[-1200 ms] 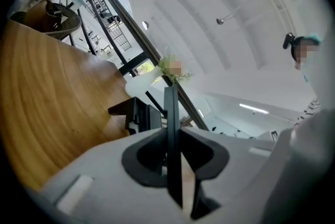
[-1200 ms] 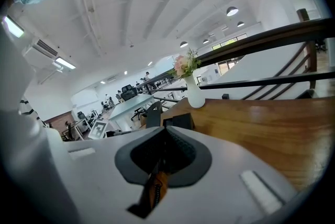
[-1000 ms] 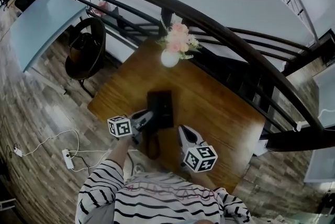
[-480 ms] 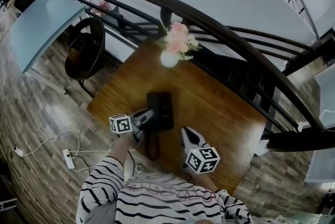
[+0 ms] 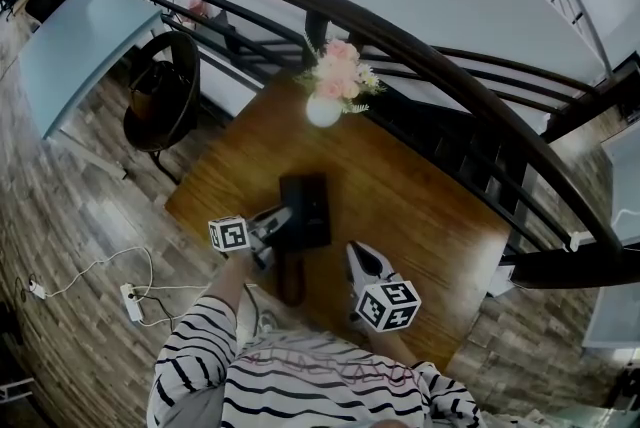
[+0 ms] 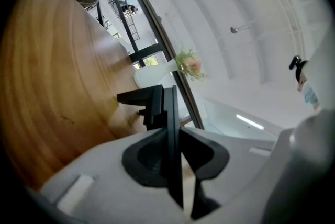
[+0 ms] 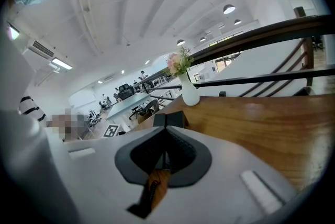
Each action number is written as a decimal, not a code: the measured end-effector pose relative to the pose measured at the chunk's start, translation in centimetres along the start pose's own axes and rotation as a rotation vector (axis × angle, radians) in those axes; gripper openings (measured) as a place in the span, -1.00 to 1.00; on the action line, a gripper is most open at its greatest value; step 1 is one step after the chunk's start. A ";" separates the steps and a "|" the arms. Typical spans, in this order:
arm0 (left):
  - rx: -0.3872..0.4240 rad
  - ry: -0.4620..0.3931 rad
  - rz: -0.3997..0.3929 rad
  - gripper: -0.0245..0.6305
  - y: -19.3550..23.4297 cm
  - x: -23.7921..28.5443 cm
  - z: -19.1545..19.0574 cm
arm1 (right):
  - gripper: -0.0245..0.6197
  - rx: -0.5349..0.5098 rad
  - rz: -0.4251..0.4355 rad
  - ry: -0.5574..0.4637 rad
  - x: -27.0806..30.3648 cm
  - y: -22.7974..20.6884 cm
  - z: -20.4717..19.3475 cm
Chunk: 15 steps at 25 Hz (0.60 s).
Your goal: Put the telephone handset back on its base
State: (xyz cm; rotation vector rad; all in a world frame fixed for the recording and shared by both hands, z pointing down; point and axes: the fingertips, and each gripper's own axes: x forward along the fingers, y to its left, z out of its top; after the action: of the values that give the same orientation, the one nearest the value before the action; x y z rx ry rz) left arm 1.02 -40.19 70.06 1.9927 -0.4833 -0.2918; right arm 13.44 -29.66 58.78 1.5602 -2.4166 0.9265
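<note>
Two grippers work at the near side of the desk. Your left gripper is clenched on the thin black handset, holding it edge-on at the left side of the black base; whether it rests there cannot be told. Further right, your right gripper is clenched on nothing, near the base. A flower vase stands far.
</note>
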 end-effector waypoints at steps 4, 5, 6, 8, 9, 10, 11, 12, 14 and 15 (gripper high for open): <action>-0.007 -0.018 -0.015 -0.70 -0.1 0.2 0.0 | -0.92 0.001 0.006 0.004 0.0 -0.2 0.0; -0.012 -0.022 -0.018 -0.70 0.0 0.2 0.0 | -0.92 0.001 0.007 0.005 0.0 -0.3 0.0; -0.016 -0.026 -0.020 -0.70 0.1 0.2 -0.1 | -0.92 0.001 0.008 0.006 0.0 -0.3 -0.1; -0.032 -0.032 -0.027 -0.70 0.0 0.2 -0.1 | -0.92 0.001 0.009 0.007 0.0 -0.2 -0.1; -0.036 -0.036 -0.033 -0.70 0.0 0.2 0.0 | -0.92 0.001 0.010 0.007 0.1 -0.2 -0.1; -0.039 -0.040 -0.036 -0.70 0.0 0.2 0.1 | -0.92 0.001 0.012 0.007 0.2 -0.2 -0.2; -0.043 -0.045 -0.034 -0.70 0.1 0.1 0.1 | -0.92 0.001 0.014 0.009 0.3 -0.2 -0.2; -0.049 -0.052 -0.035 -0.70 0.2 0.1 0.1 | -0.92 0.001 0.016 0.010 0.3 -0.2 -0.3; -0.070 -0.060 -0.030 -0.70 0.5 0.0 0.1 | -0.92 0.001 0.018 0.012 0.5 -0.1 -0.3; -0.075 -0.059 -0.024 -0.70 0.7 0.0 0.0 | -0.92 0.001 0.018 0.012 0.5 -0.1 -0.3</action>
State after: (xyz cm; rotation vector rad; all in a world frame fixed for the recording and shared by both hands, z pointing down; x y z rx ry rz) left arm 0.88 -40.49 70.63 1.9226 -0.4790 -0.3787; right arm 13.22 -29.89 59.31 1.5306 -2.4262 0.9376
